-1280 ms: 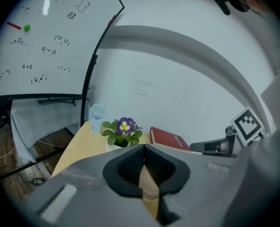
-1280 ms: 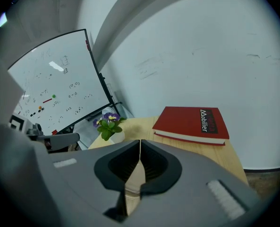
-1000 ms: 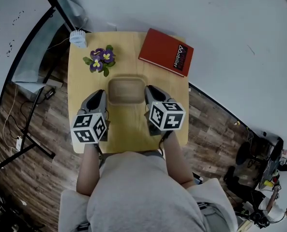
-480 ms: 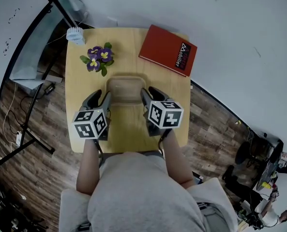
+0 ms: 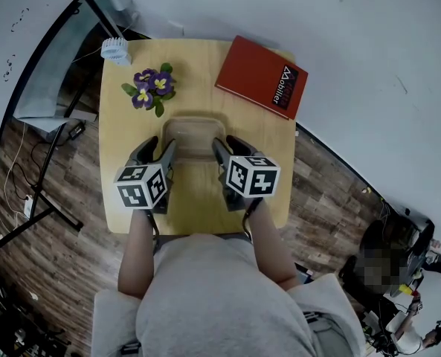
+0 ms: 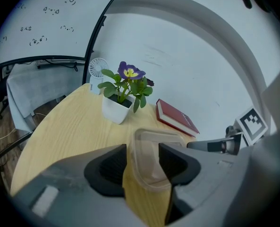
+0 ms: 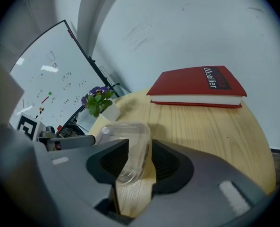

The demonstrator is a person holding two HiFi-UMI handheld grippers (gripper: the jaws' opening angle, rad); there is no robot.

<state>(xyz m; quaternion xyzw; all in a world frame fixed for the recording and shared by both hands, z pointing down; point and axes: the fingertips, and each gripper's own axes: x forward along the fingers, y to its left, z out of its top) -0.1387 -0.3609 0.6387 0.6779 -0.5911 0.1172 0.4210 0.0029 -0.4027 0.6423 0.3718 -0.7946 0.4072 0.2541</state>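
Left tongs (image 5: 161,153): spread now, straddling the left end of the tray (image 5: 192,134). In the left gripper view the tongs (image 6: 142,167) have the tray's (image 6: 151,143) clear rim right in the gap.
Right tongs (image 5: 221,152): same deal on the tray's right end. They're spread, and in the right gripper view the tongs (image 7: 134,163) have the tray's (image 7: 128,138) corner sitting between the jaws.
Tray: flat on the worktop (image 5: 198,199), about mid-worktop, between the two tongs.
What changed: a second ago both tongs were pressed together, empty, and pointing over the worktop. Now they've tipped down, come in toward the tray and opened over its ends.
What that means: both sides look lined up on the tray, but I'd say neither is actually squeezing it yet, since the gaps look too wide for a thin wall.
Around: plant (image 5: 147,91) just far-left of the tray, fan (image 5: 116,49) at the far-left corner, book (image 5: 261,76) far right. None of these have moved.
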